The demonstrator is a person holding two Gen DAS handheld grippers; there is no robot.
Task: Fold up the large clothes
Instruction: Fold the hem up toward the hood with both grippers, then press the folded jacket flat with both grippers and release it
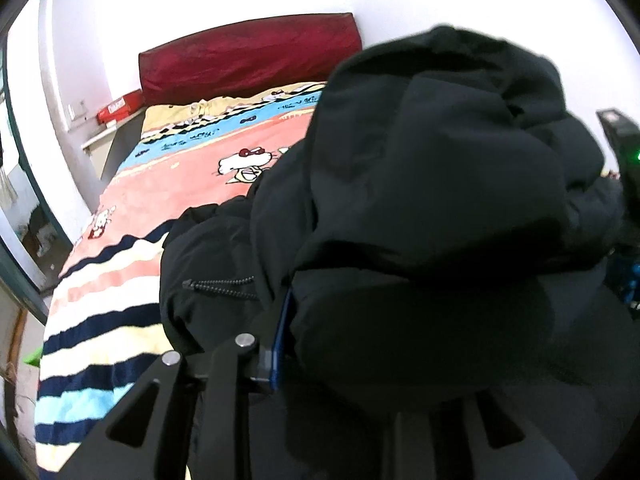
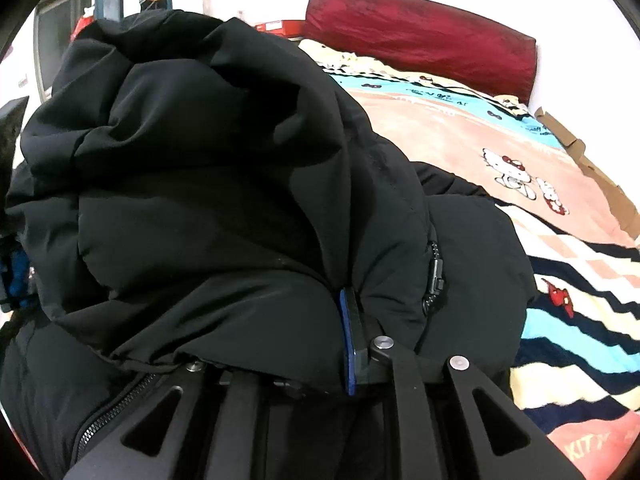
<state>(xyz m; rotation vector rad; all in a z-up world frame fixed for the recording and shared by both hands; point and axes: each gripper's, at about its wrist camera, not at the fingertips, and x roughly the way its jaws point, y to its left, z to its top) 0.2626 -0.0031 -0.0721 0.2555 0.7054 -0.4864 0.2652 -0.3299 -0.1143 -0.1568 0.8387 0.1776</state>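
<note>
A black padded jacket lies heaped at the foot end of a bed, its bulk mounded over both of my grippers as I work on folding it. My left gripper sits buried under a thick fold; only one blue-edged finger shows at the cloth's left side, with padded fabric pressed against it, so I read these jaws as narrow and pinching a layer of the jacket, though the other finger is hidden. My right gripper is in the same plight: one blue-edged finger stands against a bulging fold, the jaws nearly closed with jacket cloth caught between them.

A pocket zip shows on the jacket's left flank in the left wrist view, and a zip pull hangs just beside my right finger in the right wrist view. The cartoon-print blanket stretches bare towards the red headboard cushion at the head of the bed.

By my judgement, a folded-over section has been carried onto the jacket's body and is being laid down. The next move calls for letting both grips go fully, drawing the fingers out from under the padding without dragging the fold open, then pressing the puffy mound flat, since it may well spring back.
</note>
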